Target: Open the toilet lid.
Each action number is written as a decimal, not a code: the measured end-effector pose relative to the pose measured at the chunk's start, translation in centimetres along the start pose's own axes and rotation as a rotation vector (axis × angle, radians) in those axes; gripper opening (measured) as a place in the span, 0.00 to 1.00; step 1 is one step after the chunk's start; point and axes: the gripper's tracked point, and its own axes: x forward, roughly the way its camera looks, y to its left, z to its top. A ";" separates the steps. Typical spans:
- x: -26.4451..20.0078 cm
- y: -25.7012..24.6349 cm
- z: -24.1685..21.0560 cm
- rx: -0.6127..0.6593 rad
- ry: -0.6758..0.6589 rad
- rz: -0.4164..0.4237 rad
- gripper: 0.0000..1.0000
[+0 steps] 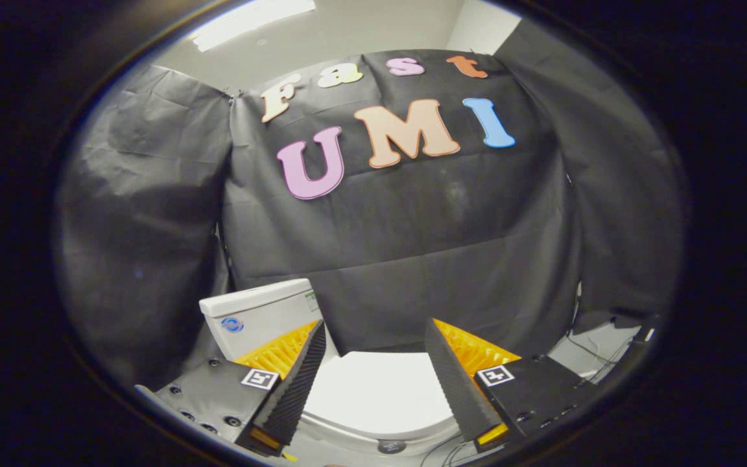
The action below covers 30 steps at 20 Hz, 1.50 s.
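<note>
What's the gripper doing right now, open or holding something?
Gripper: open, tongs spread wide and holding nothing, with the closed white plastic toilet lid seen between them.

1. The floor [607, 340] shows as a pale patch to the right of the toilet [263, 318].
2. Thin dark cables [589, 353] lie on that patch.
3. The toilet stands against the booth wall, its lid [380, 405] down.
4. The gripper [377, 389] hangs above the lid, fingers spread wide.
</note>
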 end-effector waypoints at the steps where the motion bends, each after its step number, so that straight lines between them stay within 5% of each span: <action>1: -0.1 0.1 -0.4 0.027 -0.002 -0.010 0.95; 18: 1.5 1.6 -10.7 0.630 -0.066 -0.219 0.89; 30: -2.4 -1.8 -22.5 0.975 -0.009 -0.554 0.89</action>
